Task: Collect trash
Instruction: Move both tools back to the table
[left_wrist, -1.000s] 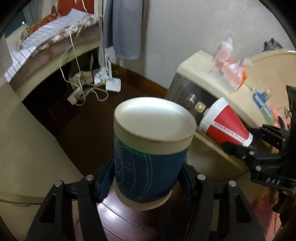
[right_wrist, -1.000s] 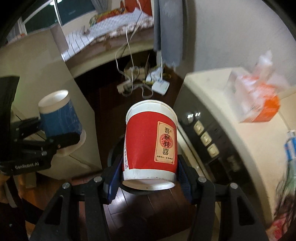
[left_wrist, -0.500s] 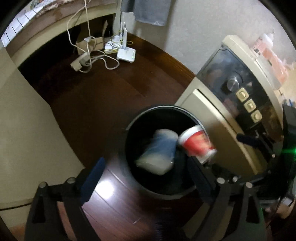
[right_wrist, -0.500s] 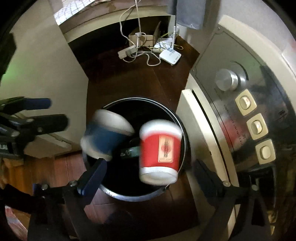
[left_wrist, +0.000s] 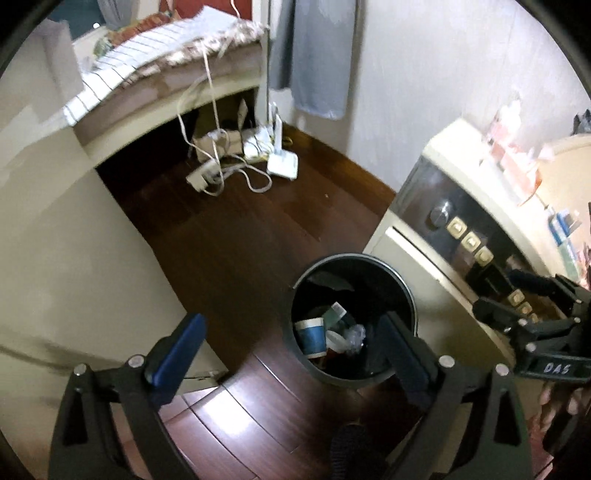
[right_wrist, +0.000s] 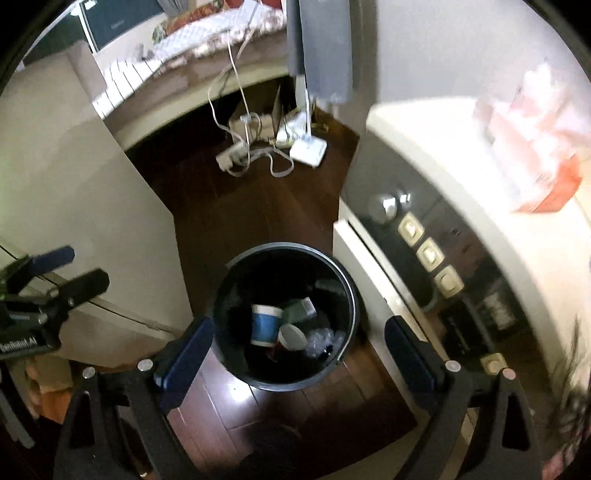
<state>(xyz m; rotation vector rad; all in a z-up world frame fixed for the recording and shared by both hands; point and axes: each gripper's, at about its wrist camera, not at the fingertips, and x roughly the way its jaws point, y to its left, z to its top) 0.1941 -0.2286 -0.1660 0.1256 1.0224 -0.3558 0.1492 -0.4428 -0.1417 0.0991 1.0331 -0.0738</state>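
A dark wooden floor (left_wrist: 236, 236) carries a black bin (left_wrist: 402, 295), a tangle of white cables (left_wrist: 229, 177) and a white box (left_wrist: 282, 165).

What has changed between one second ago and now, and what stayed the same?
Both grippers let go: the left gripper dropped the blue cup and the right gripper dropped the red cup into the black bin. Their jaws have just been opening and now stand wide, with nothing between them. The blue cup lies among the trash. The bin and the cables on the floor stayed put.
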